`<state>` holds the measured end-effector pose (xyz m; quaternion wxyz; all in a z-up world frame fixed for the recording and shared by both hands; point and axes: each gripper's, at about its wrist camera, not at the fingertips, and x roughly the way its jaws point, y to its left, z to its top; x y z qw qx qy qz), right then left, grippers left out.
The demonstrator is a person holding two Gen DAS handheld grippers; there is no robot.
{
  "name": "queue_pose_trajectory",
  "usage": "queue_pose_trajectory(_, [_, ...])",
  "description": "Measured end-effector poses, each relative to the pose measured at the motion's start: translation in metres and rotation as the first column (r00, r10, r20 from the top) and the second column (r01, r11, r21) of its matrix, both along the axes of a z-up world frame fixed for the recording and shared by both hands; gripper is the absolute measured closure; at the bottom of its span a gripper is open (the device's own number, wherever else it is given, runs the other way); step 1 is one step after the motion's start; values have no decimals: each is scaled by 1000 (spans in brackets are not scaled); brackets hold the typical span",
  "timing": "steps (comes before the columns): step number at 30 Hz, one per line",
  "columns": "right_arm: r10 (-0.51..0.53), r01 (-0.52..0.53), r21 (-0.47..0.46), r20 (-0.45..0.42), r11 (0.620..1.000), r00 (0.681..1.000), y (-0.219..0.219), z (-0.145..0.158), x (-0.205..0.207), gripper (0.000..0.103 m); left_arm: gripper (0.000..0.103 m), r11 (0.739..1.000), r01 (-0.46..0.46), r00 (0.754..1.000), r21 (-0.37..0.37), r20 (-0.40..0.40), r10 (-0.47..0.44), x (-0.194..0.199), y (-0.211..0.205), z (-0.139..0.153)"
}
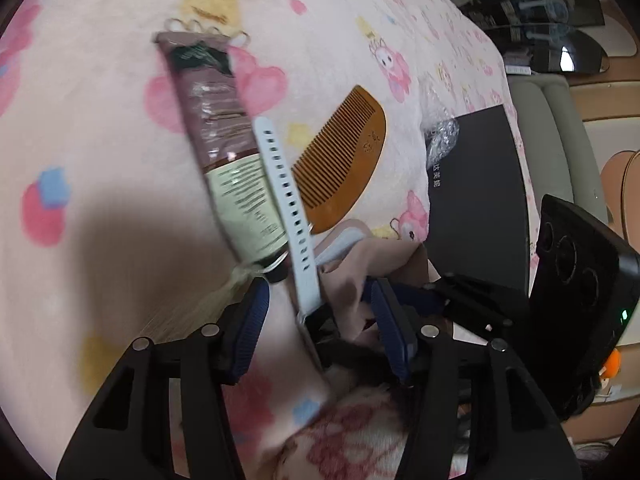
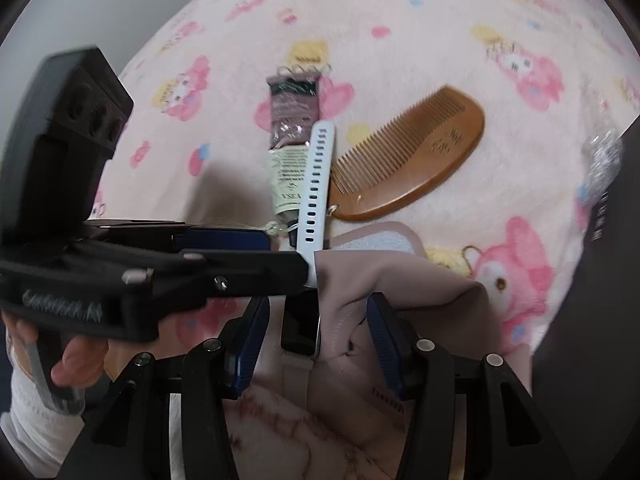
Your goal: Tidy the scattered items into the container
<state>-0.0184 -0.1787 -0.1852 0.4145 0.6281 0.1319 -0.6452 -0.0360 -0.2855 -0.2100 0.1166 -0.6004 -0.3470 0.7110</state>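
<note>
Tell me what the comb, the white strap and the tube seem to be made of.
Comb: probably wood, smooth amber-brown, with fine cut teeth.
Strap: likely matte rubber or silicone, pale, flexible-looking, punched with holes.
Tube: seemingly soft plastic with a glossy printed skin that glints; blur leaves it uncertain.

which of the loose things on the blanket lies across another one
The white perforated watch strap: it lies over the brown tube. The wooden comb lies flat alone on the blanket.

Pink cartoon-print blanket (image 1: 100, 92) with a black box

A black box (image 1: 480, 200) with pale lettering lies on the blanket at its right edge; crinkled clear plastic (image 1: 440, 136) rests against the box's upper corner.
</note>
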Motion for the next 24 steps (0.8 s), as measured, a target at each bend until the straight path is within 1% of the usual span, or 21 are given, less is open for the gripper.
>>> queue_pose_trajectory(1, [-6,6,4,-3,1000,1000,-1,-2,0,60,52,1000,2,1000,0,15,-2,-4,3,-5])
queue_pose_trajectory(2, [-11,11,8,-17,1000,1000,-3,-5,2,69,53,1000,7,1000,-1,25,-7,-6,6,-8])
queue_pose_trajectory(3, [-13,13,5,-21,1000,1000,-3,-5,3,73,56,1000,14,999,-2,36,-14,-8,9,-11])
queue_pose_trajectory(4, [-17,17,-1,-20,1000,1000,-3,-5,4,78,62,1000,15,999,-12,38,-14,-9,11,-12])
queue_pose_trajectory(5, [-31,30,-3,-23,1000,999,0,-4,4,82,71,1000,16,999,-20,31,-16,-9,11,-10])
queue_pose_trajectory(7, [-45,45,-27,-13,999,999,4,-1,3,86,83,1000,11,1000,-19,8,-11,-5,11,-2])
queue_pose_trajectory(8, [-56,56,-49,-5,997,998,9,3,2,87,87,1000,10,1000,-28,-9,-10,-2,12,4])
queue_pose_trajectory(9, [-67,66,-69,-10,995,998,12,9,2,88,88,1000,6,1000,-29,-27,-7,1,12,10])
queue_pose_trajectory(11, [-76,74,-112,-9,991,997,19,21,5,88,93,1000,0,998,-26,-63,-1,7,14,26])
queue_pose_trajectory(13, [-79,74,-140,-28,987,997,25,33,10,89,94,1000,-3,996,-23,-94,1,14,18,42])
queue_pose_trajectory(15, [-87,76,-166,-59,983,995,35,49,16,89,94,999,2,992,-35,-124,-7,19,27,57])
queue_pose_trajectory(17, [-106,90,-196,-71,976,992,47,62,20,89,94,999,18,987,-49,-159,-26,22,39,75])
queue_pose_trajectory(20, [-148,125,-245,-75,961,986,74,81,23,89,94,995,46,975,-92,-210,-65,26,61,99])
queue_pose_trajectory(22, [-169,140,-264,-91,954,981,86,91,25,89,94,990,63,965,-128,-247,-93,27,79,114])
queue_pose_trajectory(24, [-192,152,-281,-120,948,974,99,104,29,89,94,986,80,953,-149,-277,-120,27,97,129])
